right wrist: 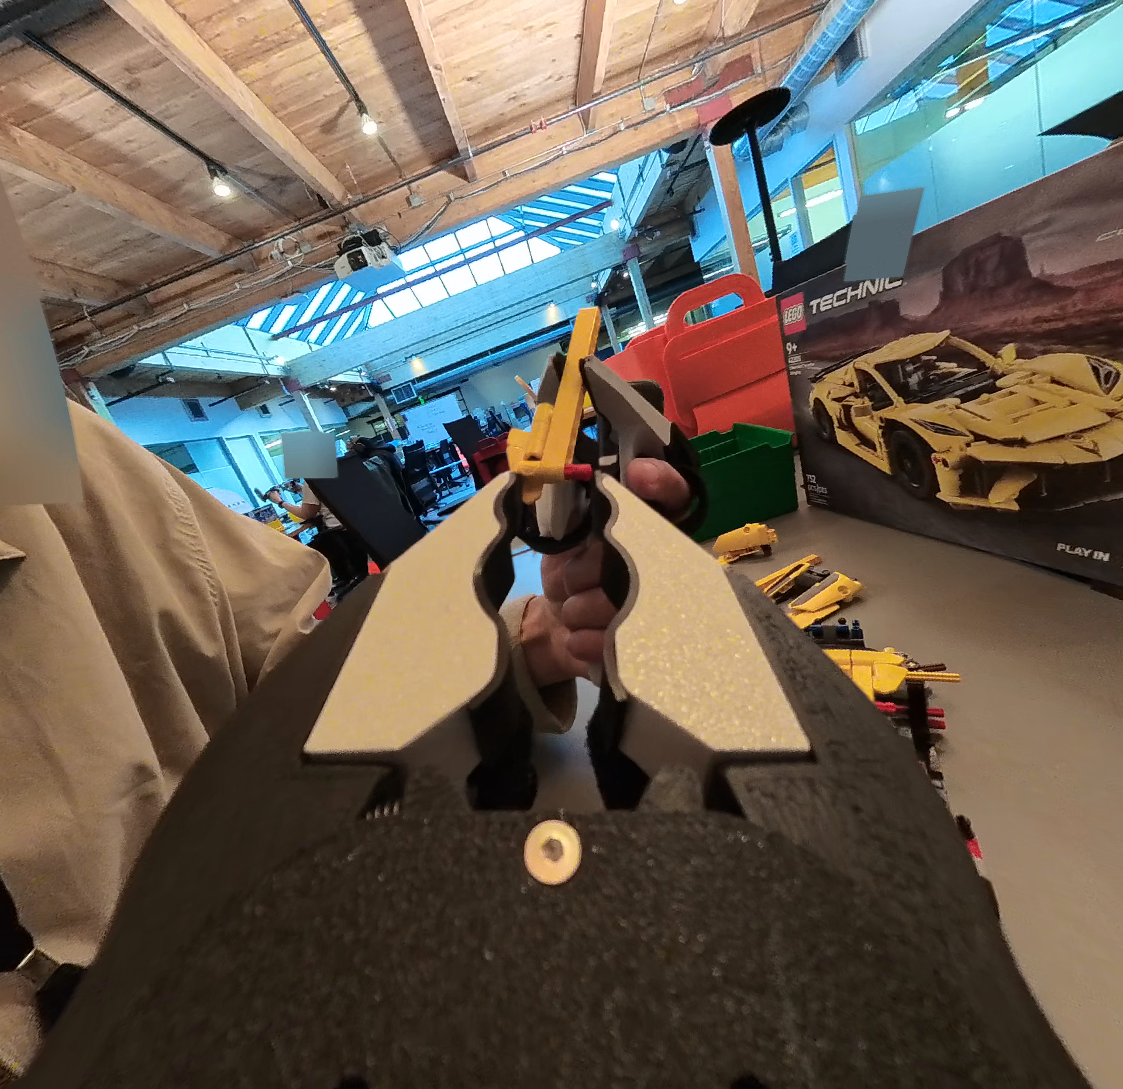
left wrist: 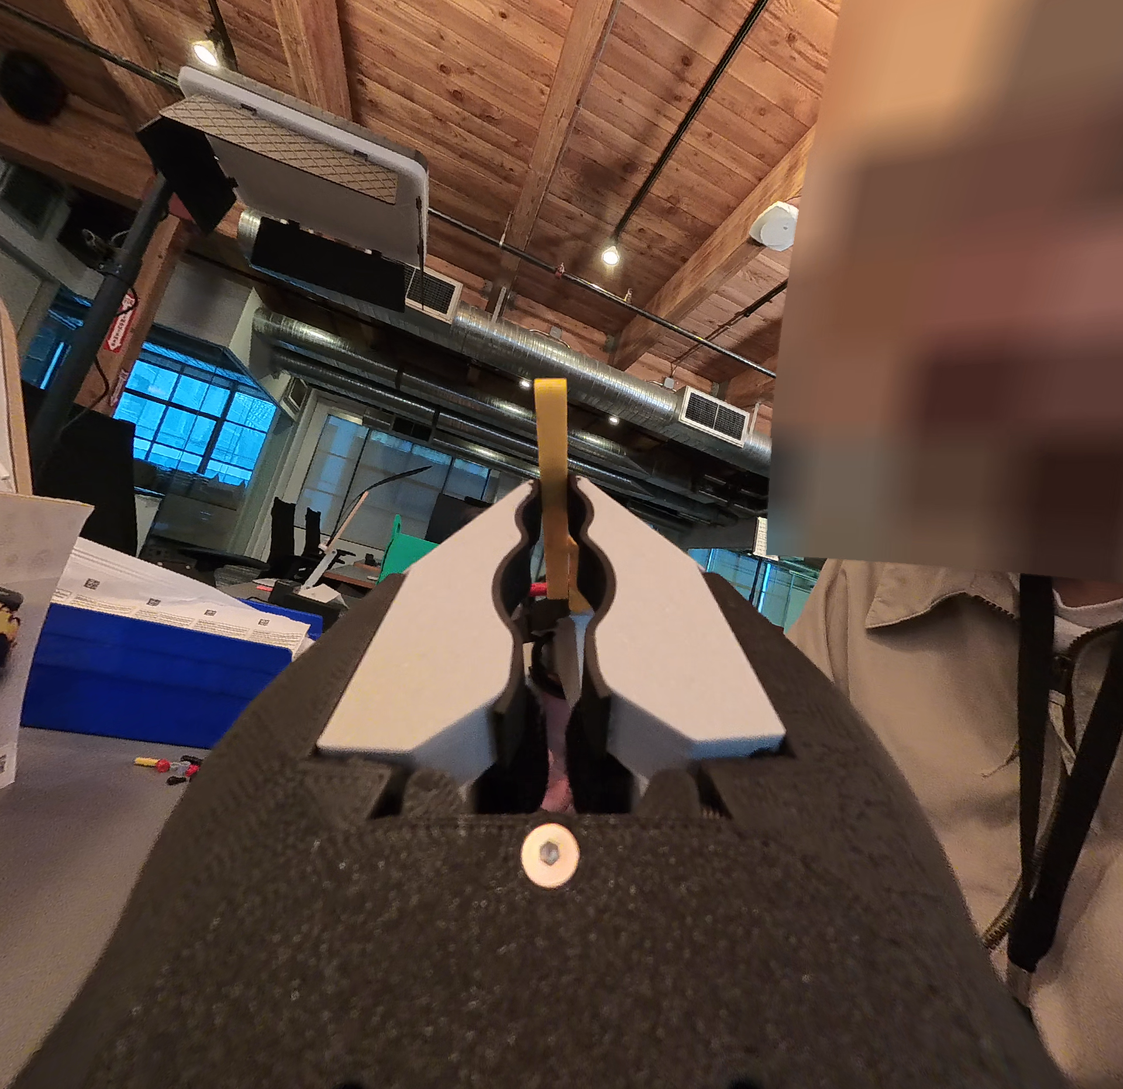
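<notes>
Both handheld grippers are raised above a grey tabletop [right wrist: 1002, 665] beneath a timber ceiling. In the left wrist view, the left gripper [left wrist: 552, 488] has its jaws closed on a flat yellow plastic toy-brick panel [left wrist: 550, 428] that stands upright past the fingertips; a person in a beige zip jacket [left wrist: 923, 725] fills the right edge, with a blue plastic bin [left wrist: 140, 683] topped by printed sheets to the left.

Only the right wrist view shows the panel's far end: a small yellow piece and a red plastic pin [right wrist: 576, 471] on it sit at the fingertips of the right gripper [right wrist: 552, 482], whose jaws stand close together; whether they pinch the pin cannot be told. Behind are the other gripper and the hand [right wrist: 583, 604] holding it, a red plastic carry case [right wrist: 723, 367], a green bin [right wrist: 747, 476], a large printed box picturing a yellow car [right wrist: 972, 403] and loose yellow brick parts [right wrist: 808, 592] on the table.
</notes>
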